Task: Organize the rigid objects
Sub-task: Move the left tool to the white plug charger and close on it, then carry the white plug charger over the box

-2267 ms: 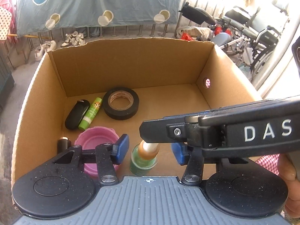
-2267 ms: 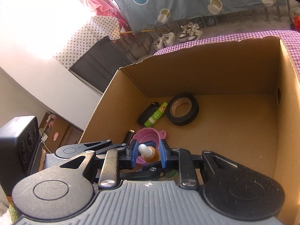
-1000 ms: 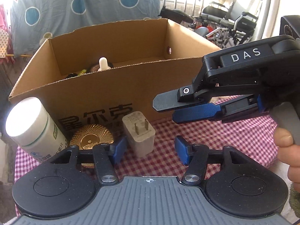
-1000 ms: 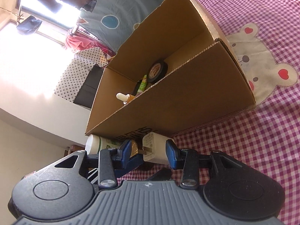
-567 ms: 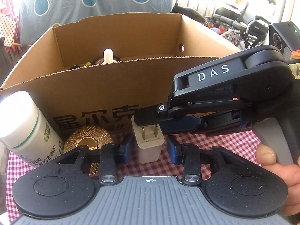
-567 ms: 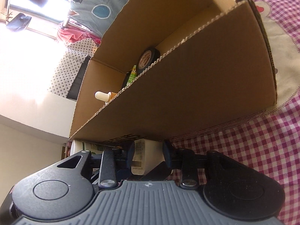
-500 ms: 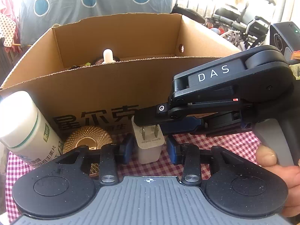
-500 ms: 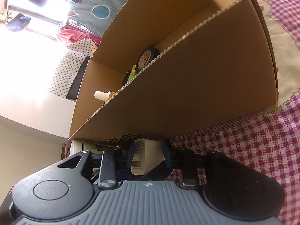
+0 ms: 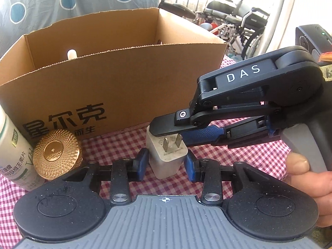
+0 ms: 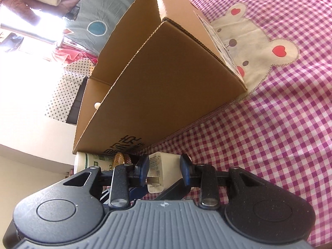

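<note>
A white plug charger (image 9: pixel 166 157) stands on the checked tablecloth in front of the cardboard box (image 9: pixel 128 87). My left gripper (image 9: pixel 166 162) is shut on the charger's lower sides. My right gripper (image 10: pixel 164 171) is turned sideways and shut on the charger (image 10: pixel 164 166) from the right; in the left wrist view its fingers (image 9: pixel 199 133) clamp the charger's top. A dropper bottle's white tip (image 9: pixel 71 54) shows inside the box.
A round gold tin (image 9: pixel 57 154) and a white pill bottle (image 9: pixel 12 157) stand left of the charger, against the box front. The checked cloth (image 10: pixel 280 108) with a bear patch (image 10: pixel 255 41) spreads to the right. Wheelchairs stand behind the box.
Both grippers left the box, where the dropper bottle stays, and came down in front of it. Both closed on the charger. Both views have shifted a little since half a second ago.
</note>
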{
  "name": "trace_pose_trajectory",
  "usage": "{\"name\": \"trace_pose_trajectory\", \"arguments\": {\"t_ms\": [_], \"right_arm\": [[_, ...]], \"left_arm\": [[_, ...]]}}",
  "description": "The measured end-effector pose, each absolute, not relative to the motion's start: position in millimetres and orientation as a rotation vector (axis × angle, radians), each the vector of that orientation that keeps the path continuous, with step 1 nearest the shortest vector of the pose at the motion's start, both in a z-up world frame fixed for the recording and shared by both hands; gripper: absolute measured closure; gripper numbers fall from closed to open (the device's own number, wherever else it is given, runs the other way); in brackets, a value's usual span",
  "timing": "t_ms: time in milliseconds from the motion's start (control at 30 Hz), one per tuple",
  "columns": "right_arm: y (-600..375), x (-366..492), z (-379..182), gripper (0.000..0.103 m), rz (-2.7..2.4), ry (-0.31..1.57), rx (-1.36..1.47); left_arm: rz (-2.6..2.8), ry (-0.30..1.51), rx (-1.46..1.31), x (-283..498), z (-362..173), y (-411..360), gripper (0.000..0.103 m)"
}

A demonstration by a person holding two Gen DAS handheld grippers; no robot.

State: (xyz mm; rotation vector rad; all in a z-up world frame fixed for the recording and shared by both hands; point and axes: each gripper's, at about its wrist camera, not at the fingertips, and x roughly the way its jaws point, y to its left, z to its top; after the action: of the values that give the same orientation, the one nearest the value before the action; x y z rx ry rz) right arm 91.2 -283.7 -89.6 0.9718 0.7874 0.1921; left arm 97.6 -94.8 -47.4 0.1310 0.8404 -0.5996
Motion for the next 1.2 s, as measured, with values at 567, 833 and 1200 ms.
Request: {"name": "trace_pose_trajectory", "arguments": {"t_ms": [567,833,1200], "right_arm": [[-273.5,89.9,-87.6,0.061,0.173,0.761,0.957],[-264.0,74.7,-65.7,0.061,0.198,0.705,0.934],[-245.3,56.7,13.0,0.061,0.271,0.535,0.794]], "left_arm": [[-0.567,0.834,0.179,102.0,-53.0,-122.0,0.069],[-0.547,0.772,0.189,82.2,-32.2,-113.3,0.070],[-0.514,0.594,0.183,64.5,33.1,-95.1,0.071]]}}
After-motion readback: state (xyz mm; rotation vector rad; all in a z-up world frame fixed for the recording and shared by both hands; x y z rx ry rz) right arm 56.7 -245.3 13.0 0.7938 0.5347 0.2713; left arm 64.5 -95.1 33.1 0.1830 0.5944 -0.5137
